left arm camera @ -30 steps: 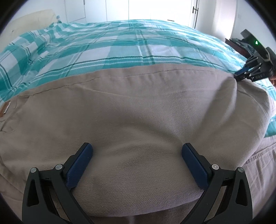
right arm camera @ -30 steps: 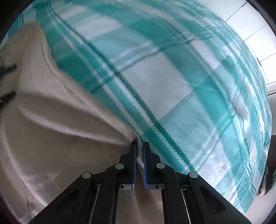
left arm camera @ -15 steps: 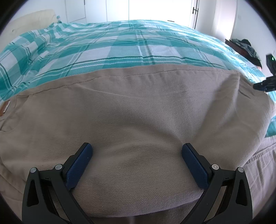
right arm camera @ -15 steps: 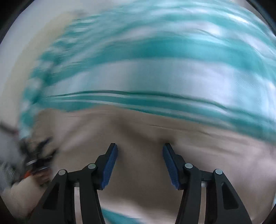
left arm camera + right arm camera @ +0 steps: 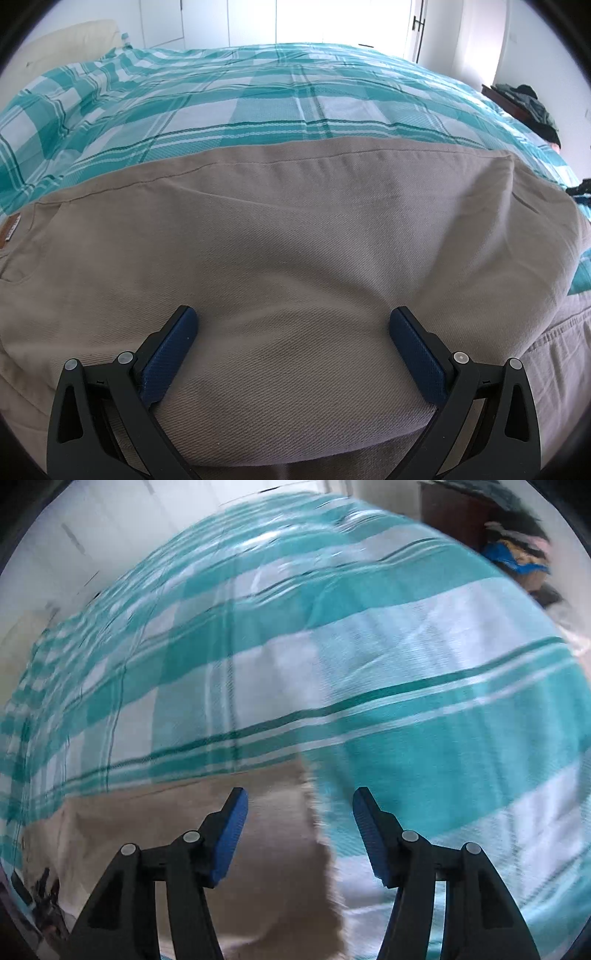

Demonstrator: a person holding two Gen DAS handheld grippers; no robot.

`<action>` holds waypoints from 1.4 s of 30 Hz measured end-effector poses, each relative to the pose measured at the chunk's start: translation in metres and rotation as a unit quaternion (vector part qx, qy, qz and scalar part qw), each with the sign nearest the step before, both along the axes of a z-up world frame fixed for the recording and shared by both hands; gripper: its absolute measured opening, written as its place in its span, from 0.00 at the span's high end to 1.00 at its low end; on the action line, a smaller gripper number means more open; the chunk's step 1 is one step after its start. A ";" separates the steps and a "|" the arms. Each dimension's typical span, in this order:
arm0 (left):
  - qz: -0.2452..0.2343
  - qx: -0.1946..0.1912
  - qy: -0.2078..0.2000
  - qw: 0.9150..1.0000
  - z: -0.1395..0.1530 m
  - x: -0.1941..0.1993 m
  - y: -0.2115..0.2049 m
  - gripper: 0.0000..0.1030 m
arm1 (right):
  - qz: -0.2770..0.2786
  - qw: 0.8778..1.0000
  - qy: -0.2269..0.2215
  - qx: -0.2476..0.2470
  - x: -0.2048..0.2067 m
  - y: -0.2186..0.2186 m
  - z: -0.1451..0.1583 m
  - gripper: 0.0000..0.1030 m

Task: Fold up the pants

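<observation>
Beige pants (image 5: 295, 251) lie folded over flat on a teal-and-white checked bedspread (image 5: 258, 92). A brown waistband label (image 5: 9, 232) shows at the far left. My left gripper (image 5: 293, 325) is open and empty, its blue pads low over the near folded edge of the pants. My right gripper (image 5: 299, 805) is open and empty above the pants' frayed hem corner (image 5: 317, 812); this view is blurred. The beige cloth (image 5: 184, 834) fills its lower left.
White cupboard doors (image 5: 207, 18) stand behind the bed. A pale pillow (image 5: 66, 40) lies at the far left. A dark stand with piled clothes (image 5: 524, 103) is at the right, also in the right wrist view (image 5: 517, 554).
My right gripper has let go of the pants' corner, opened and drawn back to the right, out of the left view. The corner now lies flat. The left gripper has not moved.
</observation>
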State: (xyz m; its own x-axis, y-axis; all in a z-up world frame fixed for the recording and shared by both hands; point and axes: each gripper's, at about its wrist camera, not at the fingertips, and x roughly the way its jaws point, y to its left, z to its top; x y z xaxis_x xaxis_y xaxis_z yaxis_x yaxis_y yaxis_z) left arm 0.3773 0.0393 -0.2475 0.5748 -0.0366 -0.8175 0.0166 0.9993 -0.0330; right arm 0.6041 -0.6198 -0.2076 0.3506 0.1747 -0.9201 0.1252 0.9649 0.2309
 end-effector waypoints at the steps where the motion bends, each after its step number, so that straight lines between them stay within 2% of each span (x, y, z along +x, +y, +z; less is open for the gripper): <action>1: 0.000 0.000 0.000 1.000 0.000 0.000 0.000 0.01 | 0.015 1.000 0.000 -0.006 -0.011 0.009 -0.001 0.76; 2: 0.000 0.000 0.000 1.000 0.000 0.000 0.000 0.01 | 0.030 0.999 -0.001 -0.039 -0.005 0.018 0.000 0.97; 6: 0.000 -0.001 -0.001 1.000 0.000 0.000 0.000 0.01 | 0.044 0.989 -0.093 -0.109 -0.002 0.032 0.028 0.98; 8: 0.000 -0.001 0.000 1.000 0.000 0.001 0.000 0.01 | 0.052 0.988 -0.063 -0.133 0.000 0.035 0.012 0.97; 10: 0.000 -0.001 0.000 1.000 -0.001 0.001 0.000 0.01 | 0.068 0.980 -0.019 -0.184 0.004 0.046 -0.013 0.87; 12: 0.000 -0.001 -0.001 1.000 0.000 0.001 0.000 0.01 | 0.037 0.974 -0.020 -0.225 0.002 0.046 -0.013 0.49; 13: 0.000 -0.001 -0.001 1.000 0.000 0.001 0.000 0.01 | 0.012 0.972 -0.039 -0.230 -0.002 0.045 -0.005 0.45; 15: 0.001 0.000 0.000 1.000 0.000 0.000 0.000 0.01 | 0.000 0.975 -0.089 -0.204 -0.012 0.054 0.020 0.45; 17: 0.001 0.001 0.000 1.000 0.000 0.001 -0.001 0.01 | 0.027 0.980 -0.131 -0.149 -0.025 0.080 0.041 0.45; 18: 0.001 0.002 0.001 1.000 0.000 0.001 -0.001 0.01 | 0.053 0.985 -0.139 -0.089 -0.031 0.095 0.047 0.43; 19: 0.001 0.003 0.001 1.000 0.001 0.001 -0.001 0.01 | 0.092 0.987 -0.133 0.003 -0.039 0.116 0.048 0.41; 20: 0.001 0.004 0.004 1.000 0.001 0.002 -0.001 0.01 | 0.130 0.982 -0.115 0.074 -0.045 0.139 0.043 0.38; 21: 0.001 0.005 0.008 1.000 0.002 0.002 -0.002 0.01 | 0.163 0.976 -0.097 0.108 -0.053 0.162 0.036 0.38; 23: 0.003 0.010 0.026 1.000 0.010 0.005 -0.001 0.01 | 0.209 0.971 -0.065 0.096 -0.066 0.197 0.013 0.34; 25: -0.006 0.009 0.039 0.999 0.028 0.004 0.006 0.01 | 0.231 0.972 -0.018 0.032 -0.078 0.214 -0.017 0.32; 26: -0.010 0.019 0.025 0.999 0.040 0.002 0.013 0.01 | 0.234 0.972 0.000 0.003 -0.084 0.216 -0.028 0.32; 28: 0.002 0.062 -0.006 0.998 0.056 0.000 0.037 0.01 | 0.239 0.970 -0.021 -0.027 -0.096 0.216 -0.019 0.32; 29: 0.023 0.083 -0.008 0.996 0.058 0.003 0.056 0.01 | 0.236 0.971 -0.022 -0.038 -0.099 0.216 -0.012 0.32; 31: 0.082 0.121 0.034 0.989 0.041 0.013 0.102 0.01 | 0.229 0.972 -0.035 -0.044 -0.111 0.214 0.006 0.31; 32: 0.111 0.145 0.076 0.980 0.022 0.018 0.126 0.00 | 0.227 0.972 -0.044 -0.041 -0.120 0.215 0.016 0.29; 33: 0.115 0.131 0.090 0.981 0.013 0.017 0.140 0.00 | 0.225 0.972 -0.046 -0.039 -0.136 0.220 0.026 0.28; 34: 0.119 0.064 0.087 0.987 0.014 0.013 0.161 0.01 | 0.221 0.973 -0.047 -0.040 -0.145 0.220 0.031 0.28; 35: 0.127 0.058 0.086 0.986 0.019 0.011 0.165 0.05 | 0.215 0.975 -0.047 -0.042 -0.149 0.220 0.034 0.28; 37: 0.127 0.093 0.079 0.984 0.036 0.006 0.153 0.06 | 0.199 0.978 -0.047 -0.041 -0.161 0.220 0.036 0.28; 38: 0.124 0.099 0.068 0.985 0.044 0.000 0.144 0.06 | 0.190 0.980 -0.049 -0.035 -0.169 0.220 0.038 0.28; 39: 0.116 0.090 0.061 0.987 0.051 -0.006 0.136 0.05 | 0.184 0.981 -0.052 -0.020 -0.175 0.222 0.041 0.28; 40: 0.097 0.065 0.058 0.991 0.058 -0.017 0.123 0.05 | 0.182 0.982 -0.057 -0.009 -0.199 0.224 0.047 0.28; 42: 0.067 0.024 0.063 0.995 0.064 -0.040 0.096 0.05 | 0.187 0.980 -0.064 0.005 -0.214 0.233 0.048 0.27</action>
